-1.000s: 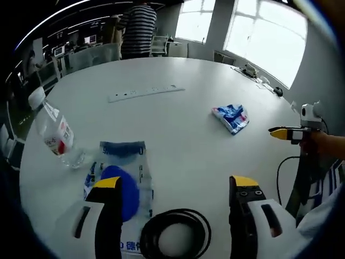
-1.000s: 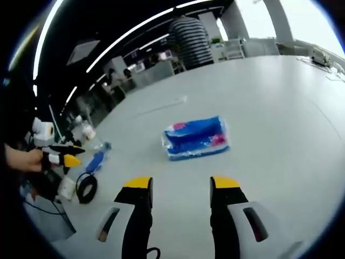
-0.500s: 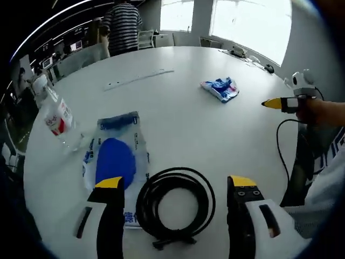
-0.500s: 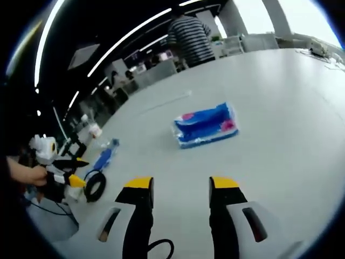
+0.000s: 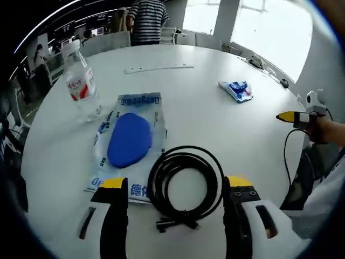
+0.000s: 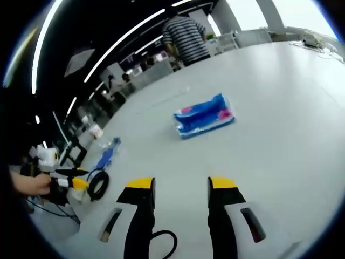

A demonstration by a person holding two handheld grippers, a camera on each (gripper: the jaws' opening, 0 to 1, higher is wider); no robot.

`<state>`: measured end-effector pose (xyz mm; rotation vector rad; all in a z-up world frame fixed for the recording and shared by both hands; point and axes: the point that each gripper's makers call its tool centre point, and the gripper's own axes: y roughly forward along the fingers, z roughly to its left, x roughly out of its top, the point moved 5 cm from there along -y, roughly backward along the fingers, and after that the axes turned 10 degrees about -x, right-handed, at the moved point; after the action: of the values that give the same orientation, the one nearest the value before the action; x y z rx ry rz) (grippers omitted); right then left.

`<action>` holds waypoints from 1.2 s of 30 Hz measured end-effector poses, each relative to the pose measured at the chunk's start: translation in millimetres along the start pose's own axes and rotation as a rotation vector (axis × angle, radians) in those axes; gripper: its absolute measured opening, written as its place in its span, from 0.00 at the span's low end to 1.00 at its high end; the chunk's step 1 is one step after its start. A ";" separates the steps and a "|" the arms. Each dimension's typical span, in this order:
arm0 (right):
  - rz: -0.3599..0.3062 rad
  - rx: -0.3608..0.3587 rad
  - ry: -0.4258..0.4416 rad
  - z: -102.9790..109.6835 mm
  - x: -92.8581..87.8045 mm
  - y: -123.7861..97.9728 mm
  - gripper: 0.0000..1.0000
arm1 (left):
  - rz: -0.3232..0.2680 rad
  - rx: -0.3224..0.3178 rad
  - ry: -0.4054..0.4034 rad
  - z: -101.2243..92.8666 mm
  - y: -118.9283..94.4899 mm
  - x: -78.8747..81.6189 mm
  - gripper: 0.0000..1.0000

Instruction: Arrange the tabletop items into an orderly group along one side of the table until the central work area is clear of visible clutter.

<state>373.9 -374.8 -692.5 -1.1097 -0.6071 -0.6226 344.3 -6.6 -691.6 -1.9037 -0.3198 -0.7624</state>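
Fingers of the left gripper [image 5: 175, 186] stand open around a black cable coil [image 5: 186, 186] on the counter [image 5: 188, 97], while the right gripper [image 6: 181, 184] is open too.

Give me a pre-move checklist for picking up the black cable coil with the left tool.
1. Left tool open: ok, both jaws spread apart.
2. Black cable coil lined up: ok, it lies between the jaws, flat on the white table.
3. Coil free of the blue packet: not ok, its edge overlaps the packet's wrapper.
4. Water bottle out of the way: ok, upright, apart from the coil.
5. Right tool free: ok, open, holding nothing.
6. Blue tissue pack clear of the left tool's path: ok, far across the table.
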 end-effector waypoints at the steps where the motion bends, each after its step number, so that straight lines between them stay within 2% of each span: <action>1: 0.005 -0.004 -0.023 -0.2 -1.3 -0.9 0.35 | -0.003 0.007 -0.008 2.1 -0.7 -0.3 0.72; 7: -0.002 0.000 -0.028 3.7 -4.6 -5.6 0.33 | -0.003 0.023 -0.017 6.0 -1.6 -0.4 0.68; 12: -0.009 0.001 0.011 8.7 -11.2 -8.7 0.32 | -0.021 0.026 -0.024 4.6 3.7 1.3 0.59; 16: -0.009 -0.004 0.041 12.2 -12.0 -14.3 0.31 | 0.021 0.042 0.020 4.8 10.8 -2.4 0.56; 23: -0.055 0.006 0.069 20.9 -2.0 -20.7 0.31 | -0.010 0.049 -0.052 9.3 17.8 -1.6 0.51; 31: -0.068 0.022 0.065 26.9 0.1 -31.9 0.31 | 0.033 0.077 0.003 7.1 27.2 -5.6 0.46; 36: -0.055 0.018 0.061 26.5 -5.6 -36.5 0.31 | 0.090 0.137 0.098 11.3 28.9 -7.8 0.34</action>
<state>340.3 -360.7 -665.4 -1.0564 -0.5910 -0.6952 357.8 -8.6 -720.5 -1.7342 -0.2180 -0.7519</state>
